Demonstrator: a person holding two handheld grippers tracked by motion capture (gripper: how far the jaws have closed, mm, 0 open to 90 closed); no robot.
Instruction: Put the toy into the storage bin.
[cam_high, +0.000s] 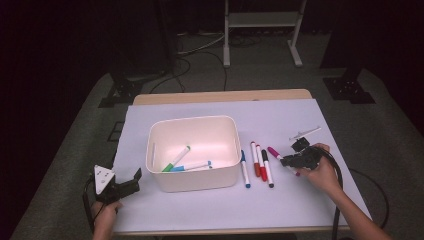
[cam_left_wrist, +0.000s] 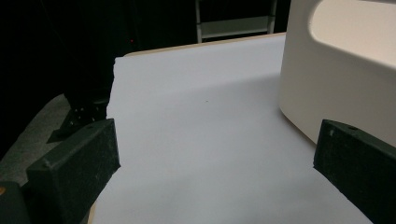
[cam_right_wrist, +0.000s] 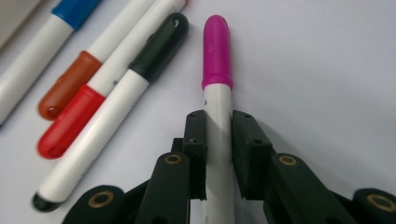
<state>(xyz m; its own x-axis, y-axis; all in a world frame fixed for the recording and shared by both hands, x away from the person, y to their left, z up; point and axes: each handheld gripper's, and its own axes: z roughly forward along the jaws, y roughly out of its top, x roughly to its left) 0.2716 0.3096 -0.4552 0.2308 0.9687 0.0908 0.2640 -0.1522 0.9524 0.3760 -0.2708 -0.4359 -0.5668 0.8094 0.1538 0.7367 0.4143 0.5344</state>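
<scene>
My right gripper lies low over the white sheet, shut on a white marker with a magenta cap; both pads press its barrel just behind the cap. To its left lie a black-capped marker, a red one, an orange one and a blue one. A white bin holds a green-capped marker and a blue one. My left gripper stands open beside the bin's left front corner, nothing between its jaws.
A thin pale pen-like object lies behind the right hand. The white sheet covers the wooden table, whose front edge runs close under both hands. A metal stand and dark equipment bases sit on the floor beyond.
</scene>
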